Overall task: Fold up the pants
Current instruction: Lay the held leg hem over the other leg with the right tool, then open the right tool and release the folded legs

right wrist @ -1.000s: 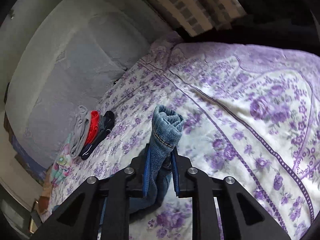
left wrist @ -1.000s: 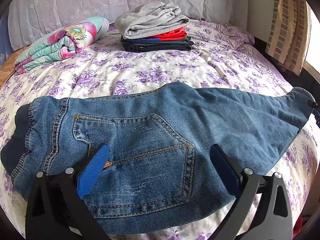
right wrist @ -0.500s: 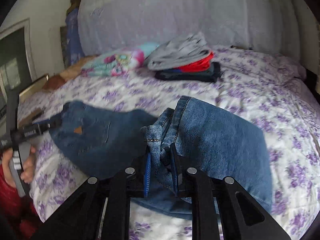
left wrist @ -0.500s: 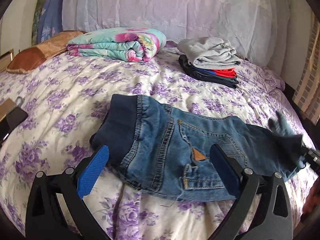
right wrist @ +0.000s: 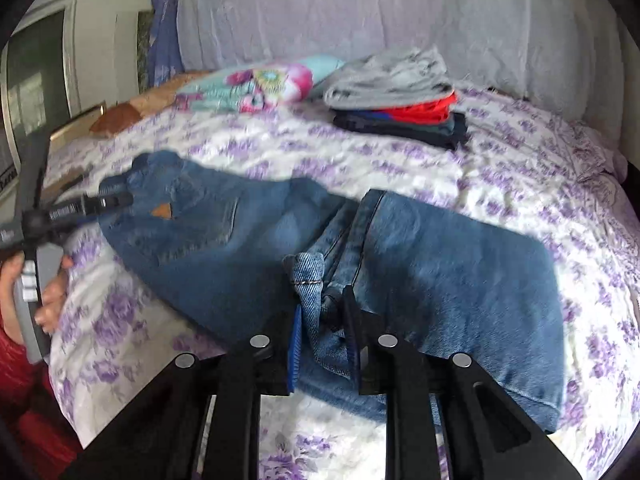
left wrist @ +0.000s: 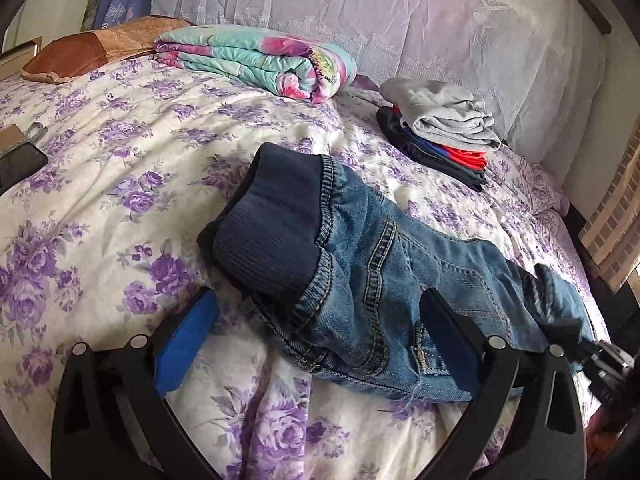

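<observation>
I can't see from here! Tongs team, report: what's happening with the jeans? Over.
Left tongs open, empty, over waistband. Right tongs opening, leg cuffs between them. Jeans folded over on bed. Nothing in the way.

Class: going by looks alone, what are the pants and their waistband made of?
Pants: blue denim, likely cotton; faded, matte twill with tan topstitched seams. Waistband: dark navy ribbed knit, probably stretchy; fine parallel ribs show, with no sheen.

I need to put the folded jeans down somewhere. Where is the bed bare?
Bare bedspread lies left of the jeans, between them, the rolled floral blanket and the phone. The headboard side is crowded: the blanket and the clothes stack.
</observation>
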